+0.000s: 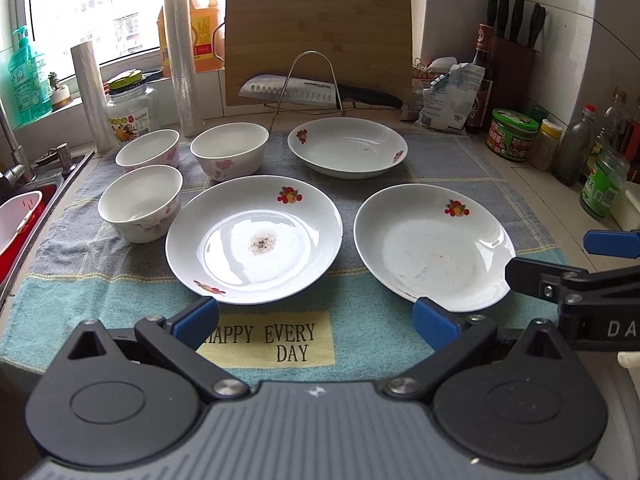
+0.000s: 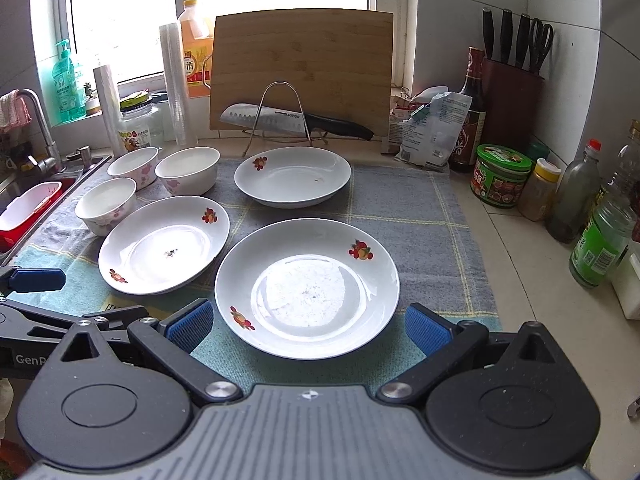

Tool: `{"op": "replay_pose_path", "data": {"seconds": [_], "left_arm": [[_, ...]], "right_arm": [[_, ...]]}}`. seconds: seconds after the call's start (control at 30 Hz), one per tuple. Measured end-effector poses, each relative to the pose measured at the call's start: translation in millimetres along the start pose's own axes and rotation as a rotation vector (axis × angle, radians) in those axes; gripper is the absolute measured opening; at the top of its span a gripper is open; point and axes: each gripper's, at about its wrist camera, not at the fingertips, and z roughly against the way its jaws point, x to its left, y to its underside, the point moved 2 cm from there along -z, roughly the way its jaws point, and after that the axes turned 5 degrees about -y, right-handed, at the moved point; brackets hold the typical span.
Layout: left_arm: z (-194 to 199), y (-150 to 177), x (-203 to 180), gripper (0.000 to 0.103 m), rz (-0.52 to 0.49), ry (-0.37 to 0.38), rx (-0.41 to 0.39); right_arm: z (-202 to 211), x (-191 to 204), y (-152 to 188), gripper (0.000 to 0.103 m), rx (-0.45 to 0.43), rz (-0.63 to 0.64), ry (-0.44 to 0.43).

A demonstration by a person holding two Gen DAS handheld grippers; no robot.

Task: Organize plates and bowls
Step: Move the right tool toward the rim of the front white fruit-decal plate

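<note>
Plates (image 2: 307, 288) and bowls (image 1: 141, 203) sit on a checked towel (image 2: 408, 216) by the sink (image 1: 24, 220).

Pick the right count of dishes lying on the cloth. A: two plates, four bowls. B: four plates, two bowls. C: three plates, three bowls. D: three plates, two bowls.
C: on the cloth lie three plates, near, left and far, and three bowls, and, grouped at the left.
</note>
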Motion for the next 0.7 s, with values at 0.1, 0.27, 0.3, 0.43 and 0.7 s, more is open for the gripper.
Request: {"op": "replay_pose_path", "data": {"seconds": [0.1,0.27,0.3,0.43,0.7], "left_arm": [[-0.9,3.1,-5.2,0.102,-0.011,0.011,-0.006],[-1.7,9.8,-15.6,0.102,-0.028,0.028,-0.009],[-1.8,11.5,-18.3,0.102,-0.029,0.033,-0.008],[-3.3,14.4,-27.4,0.102,-0.048,0.058,-0.011],[-27.1,17.9,-44.2,0.102,-0.118,0.144,-0.007]], "right_arm": [[1.1,-2.8,2.2,0.103,-0.006,0.001,-0.006],[4.3,-10.8,7.0,0.103,-0.014,-0.003,-0.016],[4.8,-13.0,8.2,0.103,-0.014,-0.004,-0.018],[5.7,-22.9,12.1,0.103,-0.009,-0.014,-0.018],[-7.7,-41.0,14.0,0.103,0.016,-0.056,0.012]]}}
